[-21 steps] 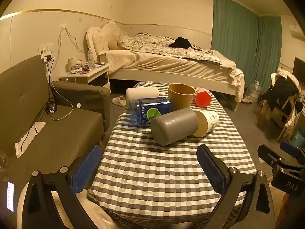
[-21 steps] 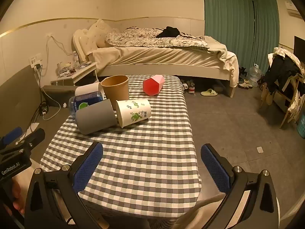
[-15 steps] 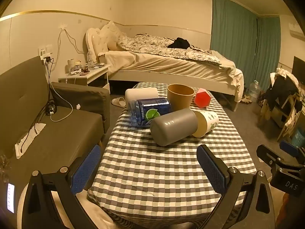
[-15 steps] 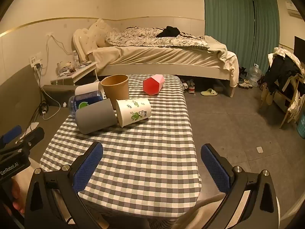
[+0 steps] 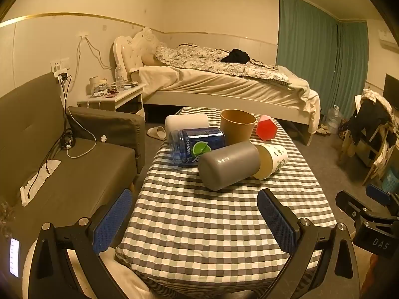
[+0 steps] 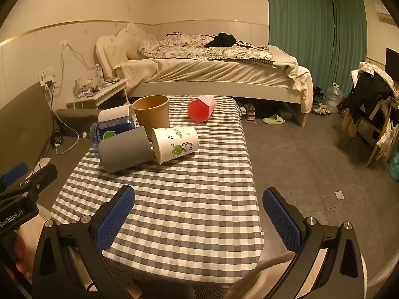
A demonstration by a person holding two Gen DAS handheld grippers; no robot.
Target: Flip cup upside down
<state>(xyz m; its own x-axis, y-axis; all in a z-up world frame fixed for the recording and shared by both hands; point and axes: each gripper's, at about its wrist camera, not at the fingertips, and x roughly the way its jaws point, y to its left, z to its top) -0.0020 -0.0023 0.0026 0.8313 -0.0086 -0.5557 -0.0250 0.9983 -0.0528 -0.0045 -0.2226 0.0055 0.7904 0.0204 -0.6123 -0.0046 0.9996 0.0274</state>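
Observation:
A brown paper cup [image 5: 238, 125] [image 6: 151, 112] stands upright, mouth up, at the far end of the checked table [image 5: 212, 224] [image 6: 199, 199]. A grey cup [image 5: 228, 164] [image 6: 124, 149], a white printed paper cup [image 5: 271, 158] [image 6: 175, 143], a white cup [image 5: 185, 122] [image 6: 113, 113] and a red faceted cup [image 5: 266, 130] [image 6: 200, 108] lie on their sides. My left gripper [image 5: 194, 221] and right gripper [image 6: 197, 220] are both open and empty, above the table's near edge, well short of the cups.
A blue water bottle [image 5: 195, 144] [image 6: 109, 130] lies on its side among the cups. A dark sofa [image 5: 62, 169] stands left of the table, a bed [image 5: 224, 84] behind it, a chair with clothes [image 6: 369, 104] at the right. Open floor [image 6: 311, 162] lies right of the table.
Both grippers have crept slightly forward toward the table; their jaws stay open. The cups have not moved.

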